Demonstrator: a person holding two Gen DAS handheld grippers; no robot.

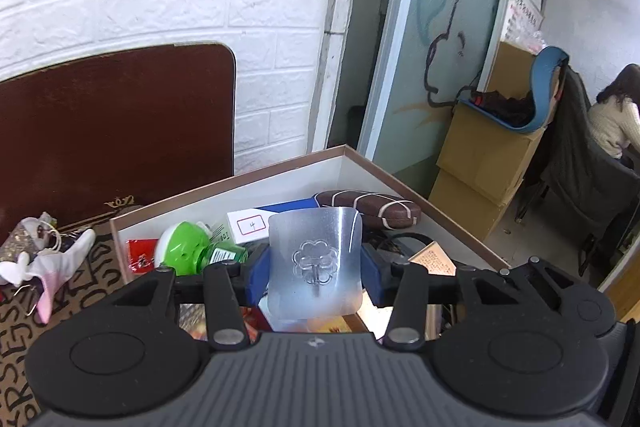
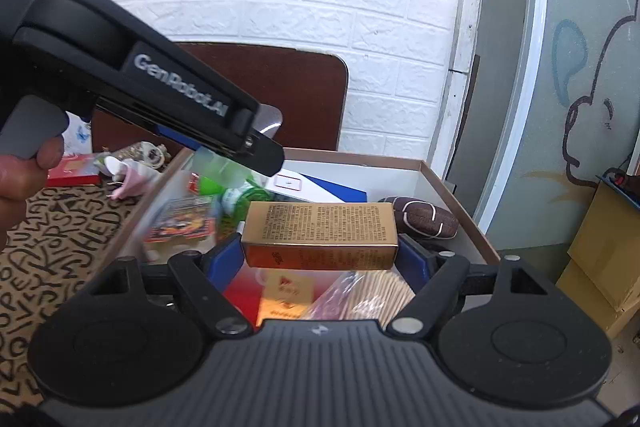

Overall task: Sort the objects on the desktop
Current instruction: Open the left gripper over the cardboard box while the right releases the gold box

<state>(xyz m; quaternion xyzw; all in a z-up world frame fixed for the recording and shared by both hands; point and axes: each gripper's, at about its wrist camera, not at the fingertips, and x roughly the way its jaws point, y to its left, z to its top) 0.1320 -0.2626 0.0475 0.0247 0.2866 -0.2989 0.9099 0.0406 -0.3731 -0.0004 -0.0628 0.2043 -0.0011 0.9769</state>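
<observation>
The left gripper pinches a clear plastic cup above the open box. The right gripper clamps a gold carton over the same box. Beyond lie a green bottle and a brown pouch.

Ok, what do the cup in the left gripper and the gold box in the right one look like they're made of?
Cup: probably thin frosted plastic, translucent, with an embossed clover shape. Gold box: likely printed cardboard with a metallic gold sheen, sharp folded edges and dense small text.
</observation>
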